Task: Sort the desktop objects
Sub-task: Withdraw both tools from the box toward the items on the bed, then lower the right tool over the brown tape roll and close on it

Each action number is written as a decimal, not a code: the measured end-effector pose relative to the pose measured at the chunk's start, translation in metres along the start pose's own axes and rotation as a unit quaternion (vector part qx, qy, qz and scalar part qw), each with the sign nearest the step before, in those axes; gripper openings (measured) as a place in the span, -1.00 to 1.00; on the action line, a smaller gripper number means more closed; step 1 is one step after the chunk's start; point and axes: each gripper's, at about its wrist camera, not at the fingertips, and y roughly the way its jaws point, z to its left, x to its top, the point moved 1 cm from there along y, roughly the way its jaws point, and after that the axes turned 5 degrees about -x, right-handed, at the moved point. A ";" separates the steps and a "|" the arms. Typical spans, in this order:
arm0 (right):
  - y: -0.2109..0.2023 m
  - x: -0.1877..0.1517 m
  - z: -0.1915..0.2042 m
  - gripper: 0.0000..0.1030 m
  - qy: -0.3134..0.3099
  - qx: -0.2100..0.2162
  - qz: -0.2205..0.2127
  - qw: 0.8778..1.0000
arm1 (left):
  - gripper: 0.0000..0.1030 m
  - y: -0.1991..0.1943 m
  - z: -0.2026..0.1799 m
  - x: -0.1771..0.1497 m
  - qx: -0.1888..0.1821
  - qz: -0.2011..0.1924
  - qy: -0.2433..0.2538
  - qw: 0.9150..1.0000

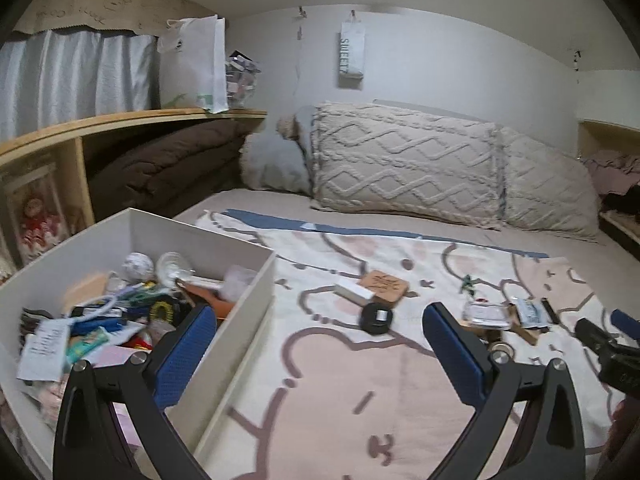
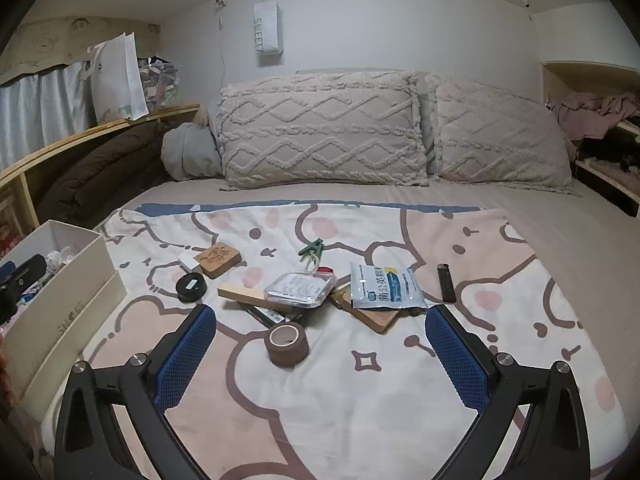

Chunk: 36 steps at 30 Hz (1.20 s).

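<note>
Brown tape roll [image 2: 287,344] standing on the printed blanket [image 2: 360,400], just ahead of the right claw [image 2: 320,354], spread wide, gripping nothing. Behind the roll, clustered: clear plastic case [image 2: 300,288] over a wooden stick [image 2: 244,295], blue-white sachet [image 2: 384,286] on a wooden board [image 2: 378,320], black lighter [image 2: 446,282] apart to the right. Left claw [image 1: 320,350] likewise spread and empty, poised beside the white box [image 1: 240,312] crammed with oddments. Black round thing [image 1: 376,318] lying ahead.
</note>
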 end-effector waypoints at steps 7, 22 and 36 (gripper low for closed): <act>0.004 -0.006 -0.006 1.00 0.013 0.006 0.006 1.000 | 1.00 0.007 -0.014 -0.006 -0.008 0.004 0.017 1.000; 0.033 -0.032 0.006 1.00 -0.012 0.017 0.067 0.998 | 1.00 0.039 -0.026 -0.031 -0.042 0.064 0.017 0.997; 0.079 -0.041 0.026 1.00 -0.020 0.061 0.149 0.987 | 1.00 0.075 -0.038 -0.053 -0.055 0.128 0.027 0.990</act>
